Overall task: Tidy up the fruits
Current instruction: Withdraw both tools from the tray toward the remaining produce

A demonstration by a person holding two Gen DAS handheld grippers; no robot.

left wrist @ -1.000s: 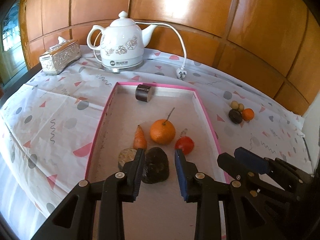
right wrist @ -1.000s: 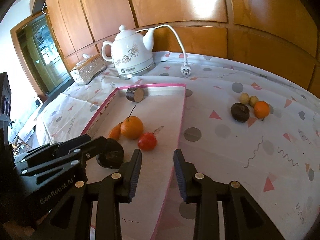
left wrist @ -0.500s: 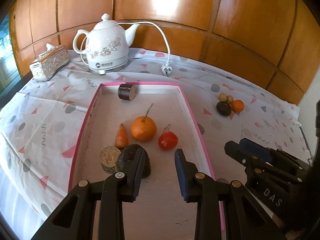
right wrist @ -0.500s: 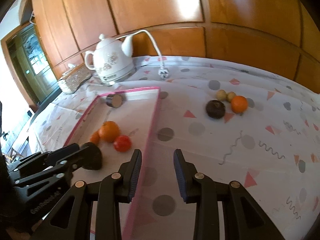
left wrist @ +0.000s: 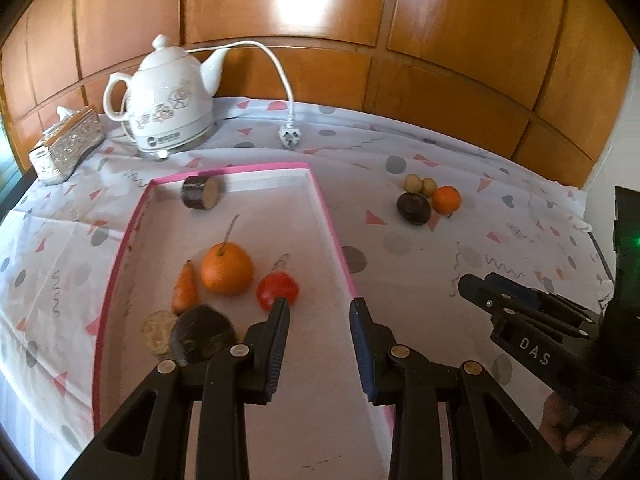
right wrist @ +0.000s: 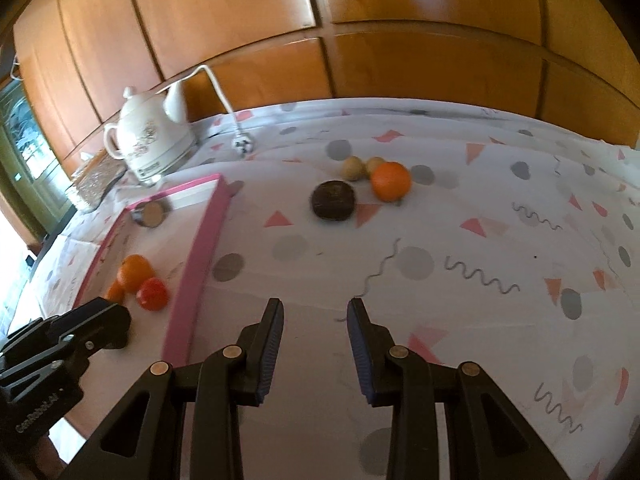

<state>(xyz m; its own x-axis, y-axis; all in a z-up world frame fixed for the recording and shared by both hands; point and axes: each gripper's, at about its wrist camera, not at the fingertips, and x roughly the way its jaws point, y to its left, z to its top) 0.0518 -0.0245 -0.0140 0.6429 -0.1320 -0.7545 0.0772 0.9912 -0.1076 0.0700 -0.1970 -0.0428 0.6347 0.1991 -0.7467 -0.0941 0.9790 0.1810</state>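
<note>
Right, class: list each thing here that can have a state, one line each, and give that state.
Left gripper: open, empty, over the tray.
Right gripper: open, empty, over the tablecloth.
Pink-rimmed shallow tray: holds fruit.
White ceramic electric kettle: upright, lid on.
White power plug: unplugged, lying on the cloth.
Small orange: outside the tray.

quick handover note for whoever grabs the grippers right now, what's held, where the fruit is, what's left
Left gripper: open, empty, over the pink tray.
Right gripper: open, empty, over the tablecloth, pointed toward the loose fruit.
In the tray: large orange, red fruit, carrot-shaped piece, dark round fruit, a cut dark piece at the far end.
Left on the cloth: small orange, dark fruit, two small tan fruits.
Those four probably go in next.
</note>
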